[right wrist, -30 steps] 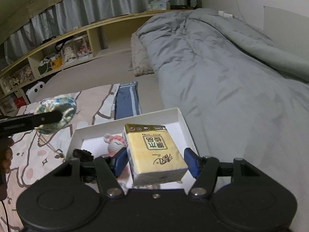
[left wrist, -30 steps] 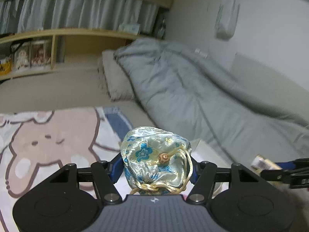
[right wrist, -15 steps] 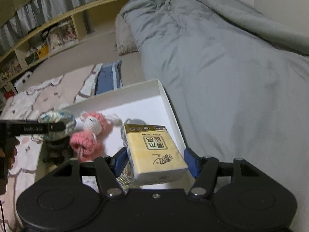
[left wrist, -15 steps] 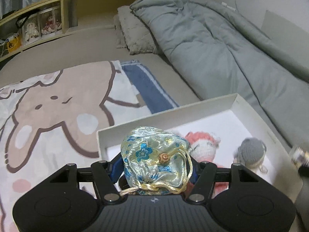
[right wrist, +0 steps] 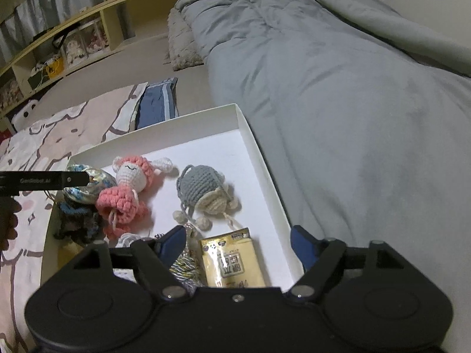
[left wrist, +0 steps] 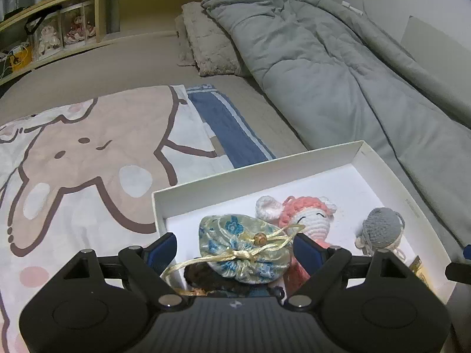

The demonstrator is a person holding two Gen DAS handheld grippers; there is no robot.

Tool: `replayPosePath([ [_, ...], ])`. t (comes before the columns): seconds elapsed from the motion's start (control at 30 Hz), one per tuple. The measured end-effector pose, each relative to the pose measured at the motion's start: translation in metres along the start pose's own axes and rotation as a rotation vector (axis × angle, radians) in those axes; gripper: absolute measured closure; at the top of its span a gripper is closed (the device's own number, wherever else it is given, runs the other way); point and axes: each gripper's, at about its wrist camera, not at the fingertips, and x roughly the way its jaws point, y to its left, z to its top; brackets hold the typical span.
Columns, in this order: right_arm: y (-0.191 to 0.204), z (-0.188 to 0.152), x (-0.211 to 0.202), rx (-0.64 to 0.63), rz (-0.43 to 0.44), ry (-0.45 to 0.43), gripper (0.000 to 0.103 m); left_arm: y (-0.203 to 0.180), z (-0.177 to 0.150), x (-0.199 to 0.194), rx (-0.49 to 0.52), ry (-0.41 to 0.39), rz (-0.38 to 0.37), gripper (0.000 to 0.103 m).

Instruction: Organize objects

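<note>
Now both my claws are opening: left claw (left wrist: pixel 235 248) around the pouch (left wrist: pixel 245 248), right claw (right wrist: pixel 238 242) over the tissue pack (right wrist: pixel 232 260), inside the white box (right wrist: pixel 259 153).

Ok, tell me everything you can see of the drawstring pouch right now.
The pouch is shiny pale brocade with blue flowers, cinched by a cream cord carrying a brown bead. It lies on its side in the white box, atop something dark, beside the pink crochet doll. The left gripper is opening around it, pads clear.
</note>
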Motion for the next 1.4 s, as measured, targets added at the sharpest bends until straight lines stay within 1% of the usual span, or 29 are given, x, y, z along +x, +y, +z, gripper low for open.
replayPosePath([
  [0.23,0.006,0.0,-0.01,0.016,0.0,0.004,0.025,0.002,0.003,-0.021,-0.002,-0.009,-0.018,0.016],
  [0.33,0.01,0.0,-0.015,0.029,0.003,0.003,0.024,-0.001,0.001,-0.032,0.019,-0.011,-0.025,0.016],
  [0.43,0.016,0.0,-0.022,0.038,0.018,-0.007,0.021,-0.003,0.0,-0.045,0.03,-0.015,-0.036,0.016],
  [0.63,0.032,-0.002,-0.044,0.025,0.038,-0.057,0.016,-0.005,-0.003,-0.075,0.04,-0.028,-0.058,0.016],
  [0.7,0.037,-0.003,-0.052,0.025,0.04,-0.067,0.013,-0.003,-0.005,-0.087,0.038,-0.034,-0.062,0.013],
  [0.73,0.039,-0.003,-0.056,0.026,0.043,-0.075,0.01,-0.003,-0.006,-0.094,0.035,-0.04,-0.06,0.012],
  [0.87,0.048,-0.006,-0.075,0.018,0.039,-0.121,0.006,0.0,-0.01,-0.12,0.029,-0.071,-0.05,0.003],
  [0.93,0.053,-0.007,-0.083,0.008,0.04,-0.135,0.006,0.002,-0.012,-0.134,0.029,-0.086,-0.043,0.0],
  [1.07,0.063,-0.012,-0.098,-0.009,0.047,-0.152,0.004,0.004,-0.02,-0.157,0.02,-0.105,-0.013,0.0],
  [1.17,0.072,-0.019,-0.106,-0.03,0.036,-0.15,0.004,0.007,-0.028,-0.172,0.007,-0.121,0.0,0.0],
  [1.3,0.08,-0.031,-0.115,-0.042,0.026,-0.155,0.004,0.007,-0.042,-0.19,0.032,-0.136,0.023,0.0],
  [1.4,0.085,-0.042,-0.123,-0.055,0.002,-0.169,0.004,0.006,-0.052,-0.2,0.044,-0.135,0.039,0.0],
])
